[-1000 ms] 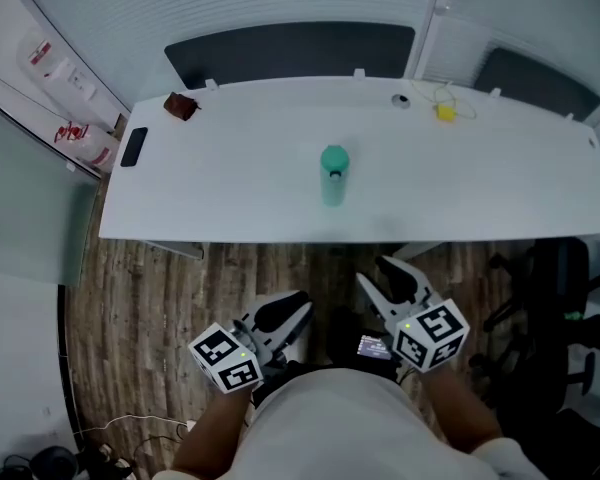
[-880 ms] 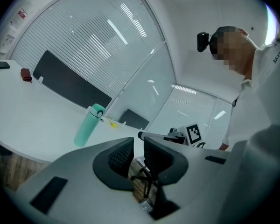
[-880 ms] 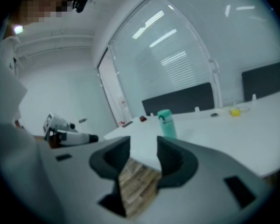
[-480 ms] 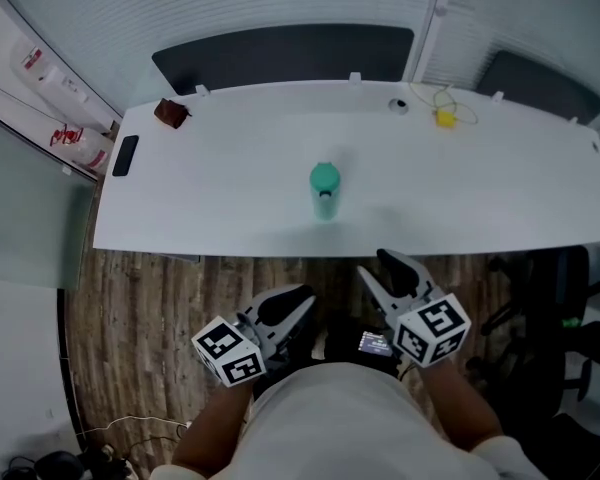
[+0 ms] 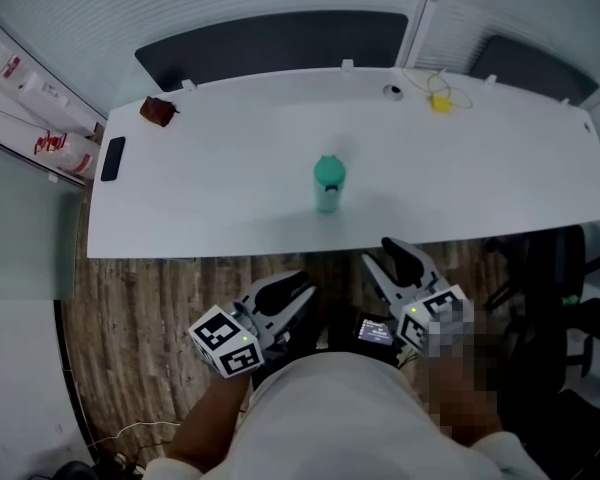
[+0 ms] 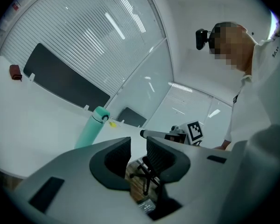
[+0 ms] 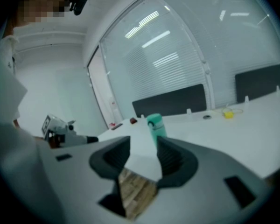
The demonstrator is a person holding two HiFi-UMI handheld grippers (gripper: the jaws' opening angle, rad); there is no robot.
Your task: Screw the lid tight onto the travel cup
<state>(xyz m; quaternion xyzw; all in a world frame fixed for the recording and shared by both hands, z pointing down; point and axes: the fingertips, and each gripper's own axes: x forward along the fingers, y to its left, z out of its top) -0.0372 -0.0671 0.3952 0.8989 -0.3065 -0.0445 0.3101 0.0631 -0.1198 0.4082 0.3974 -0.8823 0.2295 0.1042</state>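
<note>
The left tool [image 5: 298,290] and the right tool [image 5: 385,256] are hovering in the head view over the wood floor [image 5: 150,298]. Both are short of the travel cup [image 5: 329,190], which is standing upright mid-desk [image 5: 210,198] with its lid [image 5: 329,168] on. A phone [image 5: 111,158] and a brown object [image 5: 158,110] are lying far left of the cup, and a yellow item [image 5: 440,103] is lying beyond it to the right.

The left gripper view is showing what that view hides. The left tool's jaws are standing slightly apart, having just been opening, with nothing between them. A chair base [image 6: 144,171] is showing behind the gap, and the cup is standing off to the upper left.

The right gripper view is showing its jaws apart and empty, with the cup beyond, just above the right-hand jaw.
</note>
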